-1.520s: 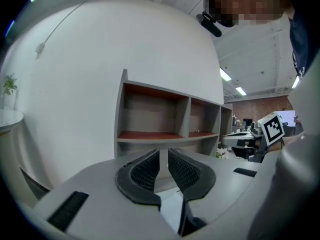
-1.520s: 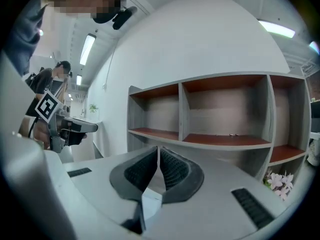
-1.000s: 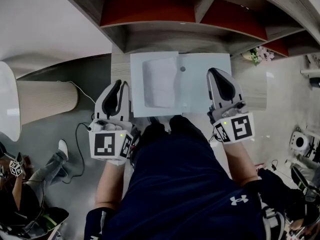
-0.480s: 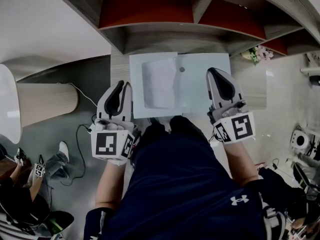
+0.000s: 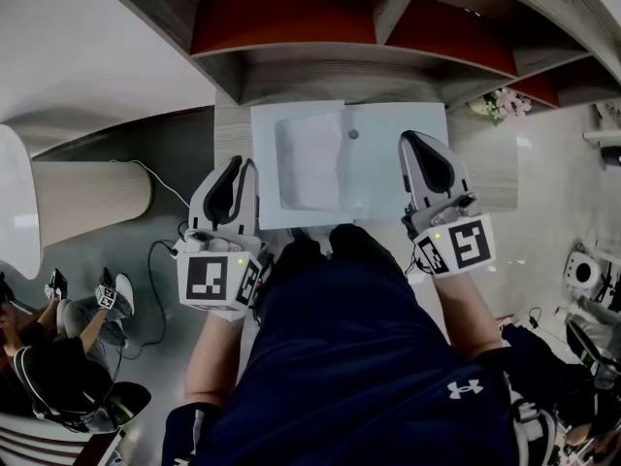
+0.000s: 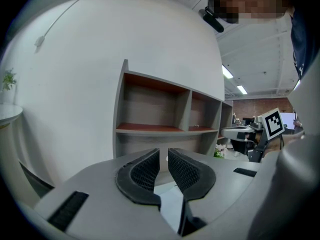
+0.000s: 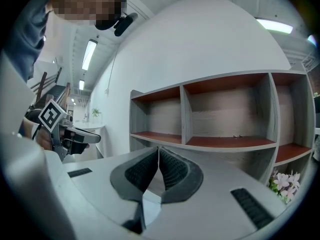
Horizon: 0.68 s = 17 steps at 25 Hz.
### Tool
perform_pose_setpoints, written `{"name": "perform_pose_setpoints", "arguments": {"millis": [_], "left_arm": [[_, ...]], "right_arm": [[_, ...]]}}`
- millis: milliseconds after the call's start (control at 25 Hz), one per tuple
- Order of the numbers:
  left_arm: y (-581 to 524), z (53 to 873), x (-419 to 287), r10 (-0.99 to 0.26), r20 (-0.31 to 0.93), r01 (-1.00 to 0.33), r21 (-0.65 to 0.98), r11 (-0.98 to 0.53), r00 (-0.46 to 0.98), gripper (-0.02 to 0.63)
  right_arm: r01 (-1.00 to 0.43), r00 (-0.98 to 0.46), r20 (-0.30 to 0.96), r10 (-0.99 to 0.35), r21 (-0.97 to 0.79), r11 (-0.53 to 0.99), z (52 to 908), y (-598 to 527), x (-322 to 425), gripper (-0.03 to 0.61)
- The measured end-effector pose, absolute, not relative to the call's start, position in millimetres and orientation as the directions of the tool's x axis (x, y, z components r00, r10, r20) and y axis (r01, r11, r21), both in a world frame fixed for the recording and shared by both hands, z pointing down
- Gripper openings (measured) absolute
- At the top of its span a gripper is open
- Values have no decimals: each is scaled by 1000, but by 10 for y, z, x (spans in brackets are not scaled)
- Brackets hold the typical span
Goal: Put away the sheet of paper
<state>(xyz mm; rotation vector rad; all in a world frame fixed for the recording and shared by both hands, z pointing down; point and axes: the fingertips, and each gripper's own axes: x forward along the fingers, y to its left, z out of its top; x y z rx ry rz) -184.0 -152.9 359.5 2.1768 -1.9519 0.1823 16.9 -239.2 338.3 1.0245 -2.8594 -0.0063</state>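
A white sheet of paper (image 5: pixel 310 160), folded or creased, lies on a pale mat (image 5: pixel 398 163) on the small wooden table (image 5: pixel 229 124) in front of me. My left gripper (image 5: pixel 233 187) (image 6: pixel 163 156) hovers at the mat's left edge, its pads a narrow slit apart with nothing between them. My right gripper (image 5: pixel 428 163) (image 7: pixel 158 156) hangs over the mat's right side, pads touching at the tips and empty. Neither gripper touches the paper. The open shelf unit (image 5: pixel 291 22) (image 6: pixel 150 128) (image 7: pixel 225 141) stands just behind the table.
Pink flowers (image 5: pixel 506 105) (image 7: pixel 282 181) stand to the right of the table. A beige cylinder (image 5: pixel 87 197) and a round white tabletop (image 5: pixel 12 202) are on the left. Another person (image 5: pixel 58 386) crouches at the lower left, and a cable (image 5: pixel 160 250) runs over the floor.
Both grippers have stayed almost where they were. The person at the lower left has shifted about on the floor.
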Motion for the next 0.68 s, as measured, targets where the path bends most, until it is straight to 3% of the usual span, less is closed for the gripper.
{"name": "perform_pose_setpoints", "arguments": {"millis": [680], "left_arm": [[-1557,3698,-1856,-962,248,-992,79,-99,116,64]], "right_arm": [[-627,-773,114,-625,16,779,3490,-2430,128,18]]}}
